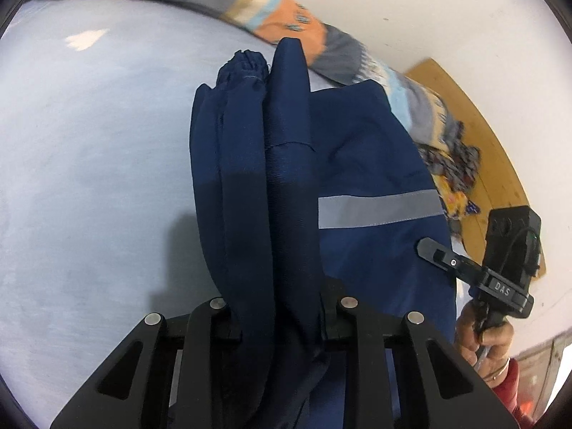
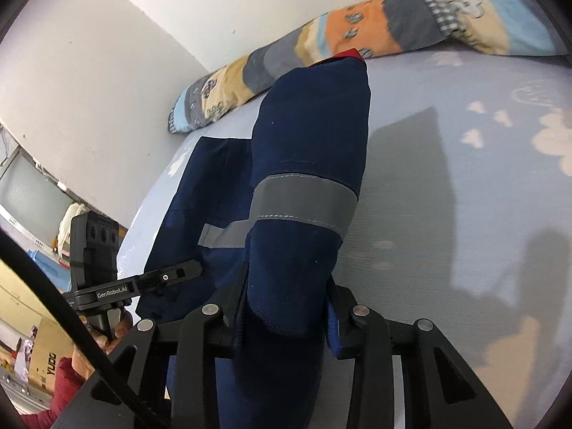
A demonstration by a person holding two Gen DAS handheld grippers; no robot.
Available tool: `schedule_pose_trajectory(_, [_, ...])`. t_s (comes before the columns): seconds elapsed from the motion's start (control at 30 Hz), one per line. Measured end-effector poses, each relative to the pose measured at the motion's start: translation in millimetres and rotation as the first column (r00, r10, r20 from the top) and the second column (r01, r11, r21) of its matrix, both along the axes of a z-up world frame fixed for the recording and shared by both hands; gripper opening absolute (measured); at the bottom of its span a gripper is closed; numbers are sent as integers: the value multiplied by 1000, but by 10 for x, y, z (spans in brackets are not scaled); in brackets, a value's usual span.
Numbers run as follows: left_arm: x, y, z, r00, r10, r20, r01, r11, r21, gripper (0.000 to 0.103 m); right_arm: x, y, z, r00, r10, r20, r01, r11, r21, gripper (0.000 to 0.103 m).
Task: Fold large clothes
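Item under handling: a navy work jacket (image 1: 357,150) with grey reflective bands (image 1: 379,209), lying on a pale blue bedsheet (image 1: 89,178) directly ahead of both grippers.

Left gripper (image 1: 282,325): jaws closed on a bunched fold of the navy cloth, which fills the gap between them and drapes forward from it. A gathered elastic cuff (image 1: 245,66) sits at the far end of that fold, so this appears to be a sleeve.

Right gripper (image 2: 282,318): jaws likewise clamped on a thick roll of the jacket (image 2: 307,143), one reflective band (image 2: 304,207) wrapping it just ahead of the jaws.

Handling assessment: the fabric looks like a woven twill, soft and limp but of some weight; it sags between supports and will not hold shape. Not fragile. The weave should give fair grip, though the reflective tape is probably slicker. Best purchase is on seams, cuffs or doubled edges, as taken now.

Orientation: in each wrist view the held length runs straight away from the jaws toward the patterned bolster (image 2: 321,46) at the wall, cuff end farthest. The main body lies between the two grippers.
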State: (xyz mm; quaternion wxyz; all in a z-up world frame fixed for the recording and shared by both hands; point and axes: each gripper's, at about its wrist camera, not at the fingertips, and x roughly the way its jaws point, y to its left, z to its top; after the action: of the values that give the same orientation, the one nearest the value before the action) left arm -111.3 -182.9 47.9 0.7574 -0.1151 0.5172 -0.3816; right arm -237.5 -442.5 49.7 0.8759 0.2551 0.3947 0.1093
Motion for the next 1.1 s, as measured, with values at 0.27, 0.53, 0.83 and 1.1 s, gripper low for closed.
schedule_pose_trajectory(0.27, [-376,-657,8,992,-114,45,113,993,18,25,-493,-498,122,997,-79,7,79,996,-50,37])
schedule_pose_trajectory(0.53, [-491,-979,-396,989,-145,7,143,981,129,25,-535,-783,-96,986,-142,-82,135,987,-89,37])
schedule_pose_trajectory(0.83, [-387,-884,-599,993,-117,-33,120,980,161,37,-406,-877,-462,956,-205,-210,183,976,-117,40])
schedule_pose_trajectory(1.1, [-346,-873,-585,995,-97,-38,103,976,194,60,-440,-926,-520,937,-245,-249,225,969,-107,53])
